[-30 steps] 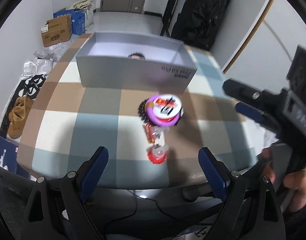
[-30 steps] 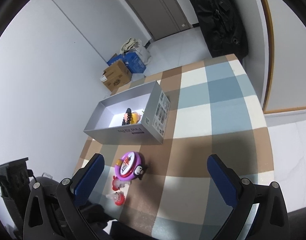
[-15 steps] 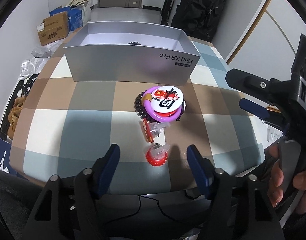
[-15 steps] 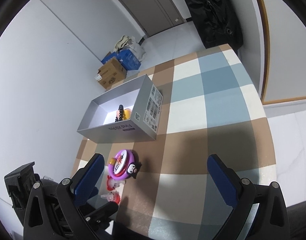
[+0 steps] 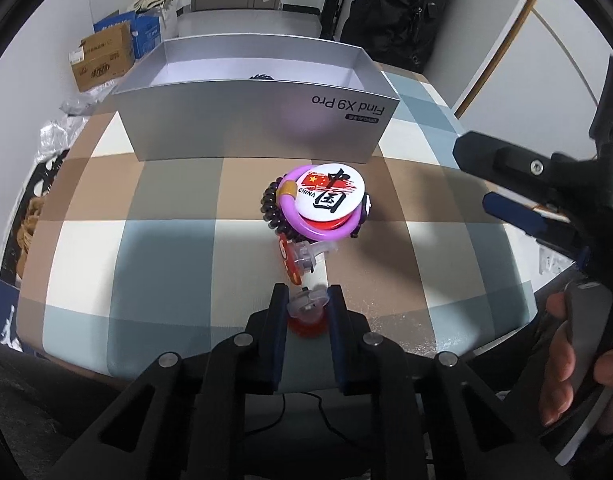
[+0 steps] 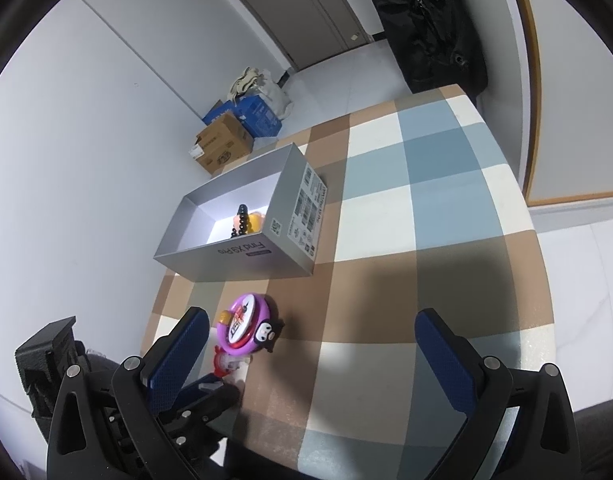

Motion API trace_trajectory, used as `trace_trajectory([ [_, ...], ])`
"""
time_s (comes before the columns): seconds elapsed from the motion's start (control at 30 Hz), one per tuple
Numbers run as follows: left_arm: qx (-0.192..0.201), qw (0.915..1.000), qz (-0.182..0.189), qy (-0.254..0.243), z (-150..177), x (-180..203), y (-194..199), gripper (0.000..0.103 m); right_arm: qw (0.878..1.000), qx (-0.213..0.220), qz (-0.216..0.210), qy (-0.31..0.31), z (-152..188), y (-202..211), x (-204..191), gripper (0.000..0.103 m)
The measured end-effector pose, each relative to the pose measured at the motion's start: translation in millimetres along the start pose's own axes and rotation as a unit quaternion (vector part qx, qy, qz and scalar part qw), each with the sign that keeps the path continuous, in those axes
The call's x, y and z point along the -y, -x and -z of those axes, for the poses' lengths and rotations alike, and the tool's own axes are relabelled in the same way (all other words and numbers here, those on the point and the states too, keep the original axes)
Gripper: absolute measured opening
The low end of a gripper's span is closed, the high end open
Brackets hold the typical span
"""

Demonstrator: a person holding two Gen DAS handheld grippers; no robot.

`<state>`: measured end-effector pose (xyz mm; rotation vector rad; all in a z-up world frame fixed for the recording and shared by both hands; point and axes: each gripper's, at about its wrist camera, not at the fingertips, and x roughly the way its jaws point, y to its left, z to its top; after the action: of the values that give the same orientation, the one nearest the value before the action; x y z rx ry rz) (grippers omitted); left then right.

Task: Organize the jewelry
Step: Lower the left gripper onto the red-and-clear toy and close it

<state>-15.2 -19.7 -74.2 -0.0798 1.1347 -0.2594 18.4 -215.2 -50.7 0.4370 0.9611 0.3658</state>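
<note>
Now the checked tablecloth point(image 5: 154, 240) is carrying a smooth silver cardboard box point(image 5: 258, 128), already holding dark beads, and just before it a heap: round glossy badge point(image 5: 331, 192), purple ring point(image 5: 298, 220), beaded bracelet point(image 5: 271, 212). Nearest, the left gripper point(image 5: 306, 312) is pinching a small red-and-clear plastic ring point(image 5: 306, 316); lifting it boxward looks next. The right gripper point(image 6: 310, 344) is hanging wide open, empty.

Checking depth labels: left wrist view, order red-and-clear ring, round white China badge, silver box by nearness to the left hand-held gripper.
1. Red-and-clear plastic ring, between the left hand-held gripper fingers.
2. Round white China badge, mid-table.
3. Silver cardboard box, far side.
</note>
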Motion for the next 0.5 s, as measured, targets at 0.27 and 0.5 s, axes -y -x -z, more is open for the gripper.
trace_trajectory([
  [0.27, -0.010, 0.9997, 0.019, 0.013, -1.2, -4.4, 3.3, 0.014, 1.000, -0.017, 0.003, -0.004, 1.9, -6.6, 1.3, 0.103],
  [0.5, 0.005, 0.9982, 0.044, 0.041, -10.2, -18.4, 16.3, 0.014, 0.999, -0.025, 0.024, 0.014, 11.0, -3.9, -3.6, 0.103],
])
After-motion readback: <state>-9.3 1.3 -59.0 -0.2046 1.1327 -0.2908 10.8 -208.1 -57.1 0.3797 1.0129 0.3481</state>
